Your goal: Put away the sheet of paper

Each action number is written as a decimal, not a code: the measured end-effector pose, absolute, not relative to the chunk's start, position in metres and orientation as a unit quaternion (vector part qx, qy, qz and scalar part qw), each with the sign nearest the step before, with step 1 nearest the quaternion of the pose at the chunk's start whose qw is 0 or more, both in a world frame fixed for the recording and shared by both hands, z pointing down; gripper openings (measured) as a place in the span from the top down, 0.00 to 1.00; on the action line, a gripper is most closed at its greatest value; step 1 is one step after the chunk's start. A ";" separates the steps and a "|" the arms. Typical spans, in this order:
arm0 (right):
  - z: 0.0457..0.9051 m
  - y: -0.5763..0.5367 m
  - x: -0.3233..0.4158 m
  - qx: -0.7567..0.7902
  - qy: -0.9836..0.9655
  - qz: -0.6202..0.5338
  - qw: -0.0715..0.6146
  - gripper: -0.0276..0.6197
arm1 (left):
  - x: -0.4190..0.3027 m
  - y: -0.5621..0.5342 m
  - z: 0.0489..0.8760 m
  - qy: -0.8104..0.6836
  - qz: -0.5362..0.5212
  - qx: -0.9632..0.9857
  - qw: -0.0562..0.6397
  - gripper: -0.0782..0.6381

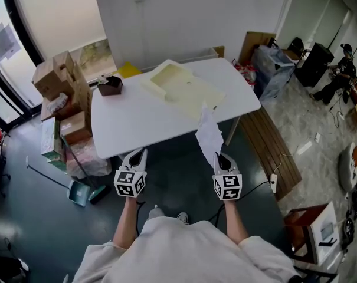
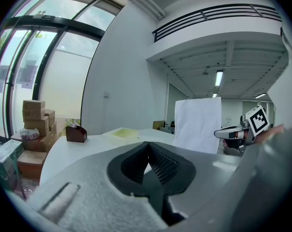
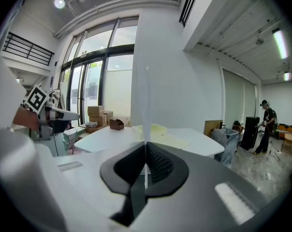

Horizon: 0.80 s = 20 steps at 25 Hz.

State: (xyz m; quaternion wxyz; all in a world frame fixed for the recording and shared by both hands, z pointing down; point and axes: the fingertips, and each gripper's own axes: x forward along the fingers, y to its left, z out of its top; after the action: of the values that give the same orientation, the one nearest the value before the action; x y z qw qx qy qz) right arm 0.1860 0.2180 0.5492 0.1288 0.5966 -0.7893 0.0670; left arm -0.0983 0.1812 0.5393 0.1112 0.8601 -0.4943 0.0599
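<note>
Sheet of paper (image 1: 209,135) stands upright, lower edge pinched in right gripper (image 1: 220,157), before the white table (image 1: 137,122). Left gripper (image 1: 137,154) closed, empty. Likely light, floppy, creases easily; edge grip suits.

One overhead, two level toward table (image 1: 143,122)

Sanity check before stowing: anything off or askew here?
Only the paper: it stands upright in the air, pinched at its lower edge in the right tongs, and looks creased from above. Nothing spilled or broken.
</note>
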 end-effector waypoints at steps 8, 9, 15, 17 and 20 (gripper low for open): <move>0.548 0.204 0.192 0.593 -0.793 0.067 0.120 0.95 | -0.084 0.172 0.543 -0.491 0.067 0.862 0.109 0.89; 0.549 0.202 0.192 0.593 -0.794 0.066 0.119 0.95 | -0.083 0.169 0.544 -0.491 0.067 0.862 0.108 0.89; 0.554 0.186 0.193 0.593 -0.793 0.067 0.119 0.95 | -0.079 0.153 0.551 -0.489 0.066 0.863 0.111 0.89; 0.556 0.177 0.194 0.594 -0.793 0.067 0.121 0.95 | -0.077 0.144 0.552 -0.489 0.065 0.863 0.111 0.89; 0.558 0.161 0.194 0.595 -0.792 0.066 0.121 0.95 | -0.075 0.124 0.554 -0.486 0.064 0.865 0.111 0.89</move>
State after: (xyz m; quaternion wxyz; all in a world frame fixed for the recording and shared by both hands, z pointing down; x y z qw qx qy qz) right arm 0.1937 0.1606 0.5582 0.1207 0.5954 -0.7916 0.0665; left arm -0.0752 0.1238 0.5542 0.1107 0.8647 -0.4857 0.0644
